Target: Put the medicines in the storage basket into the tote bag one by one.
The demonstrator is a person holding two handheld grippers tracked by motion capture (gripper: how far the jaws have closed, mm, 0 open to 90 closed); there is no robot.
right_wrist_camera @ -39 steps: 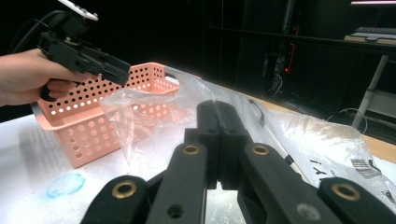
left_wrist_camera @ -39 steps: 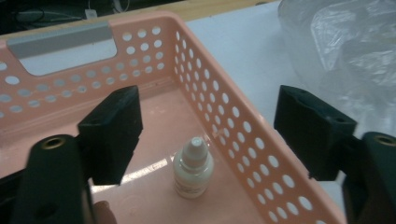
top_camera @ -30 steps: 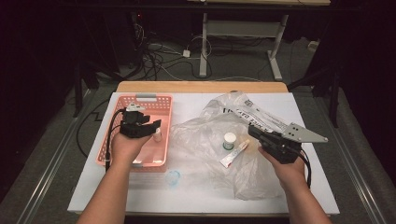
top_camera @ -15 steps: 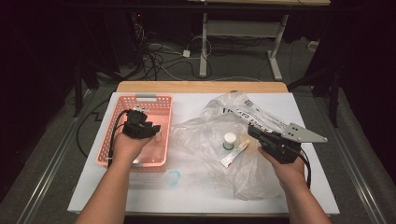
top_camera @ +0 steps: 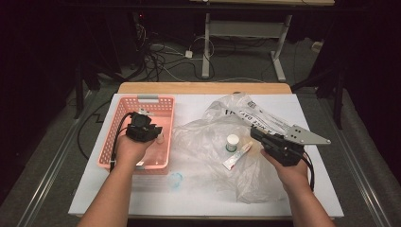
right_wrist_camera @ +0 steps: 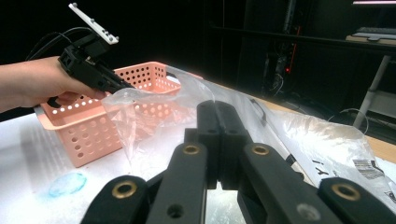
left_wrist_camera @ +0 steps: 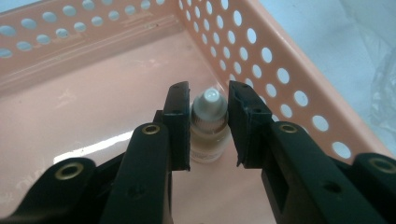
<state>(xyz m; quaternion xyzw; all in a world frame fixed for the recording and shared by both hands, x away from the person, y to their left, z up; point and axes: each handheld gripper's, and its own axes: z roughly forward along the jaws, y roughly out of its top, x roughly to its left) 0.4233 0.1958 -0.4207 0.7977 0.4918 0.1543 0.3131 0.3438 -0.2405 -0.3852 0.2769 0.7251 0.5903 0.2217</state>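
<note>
Inside the pink perforated plastic basket [top_camera: 142,101], the left gripper [left_wrist_camera: 209,123] has its jaws apart around a small white-capped bottle [left_wrist_camera: 210,126]. On the white tabletop [top_camera: 198,198], over crumpled clear plastic bags [top_camera: 208,142], the right gripper [right_wrist_camera: 217,140] has its jaws together. Dark room, cabled floor [top_camera: 165,61].
</note>
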